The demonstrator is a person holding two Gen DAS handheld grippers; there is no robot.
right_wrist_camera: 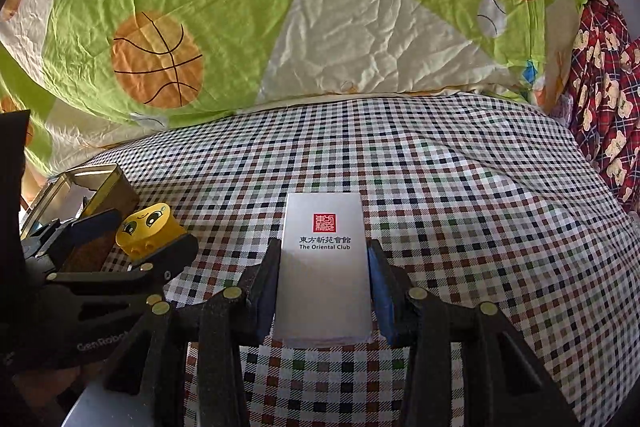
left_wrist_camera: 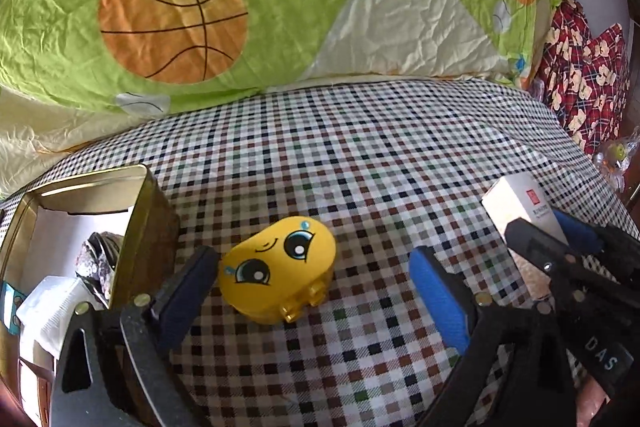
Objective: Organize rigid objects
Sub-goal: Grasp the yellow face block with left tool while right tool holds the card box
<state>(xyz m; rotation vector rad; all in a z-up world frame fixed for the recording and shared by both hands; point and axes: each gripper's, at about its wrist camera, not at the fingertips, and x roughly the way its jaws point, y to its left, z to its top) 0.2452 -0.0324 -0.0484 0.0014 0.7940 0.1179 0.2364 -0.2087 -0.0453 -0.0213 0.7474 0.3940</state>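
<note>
A yellow toy block with a cartoon face (left_wrist_camera: 278, 271) lies on the checked bedsheet (left_wrist_camera: 360, 155). My left gripper (left_wrist_camera: 316, 287) is open around it; the left finger touches its side, the right blue finger (left_wrist_camera: 438, 297) stands apart. The block also shows in the right wrist view (right_wrist_camera: 150, 229). My right gripper (right_wrist_camera: 323, 281) is shut on a white box printed "The Oriental Club" (right_wrist_camera: 323, 263), its fingers pressing both long sides. The box and right gripper show in the left wrist view (left_wrist_camera: 520, 211) at right.
An open gold tin (left_wrist_camera: 138, 227) holding several items stands left of the block, also in the right wrist view (right_wrist_camera: 100, 183). A green basketball-print quilt (left_wrist_camera: 240, 7) lies behind the sheet. Red patterned fabric (left_wrist_camera: 580, 75) is at far right.
</note>
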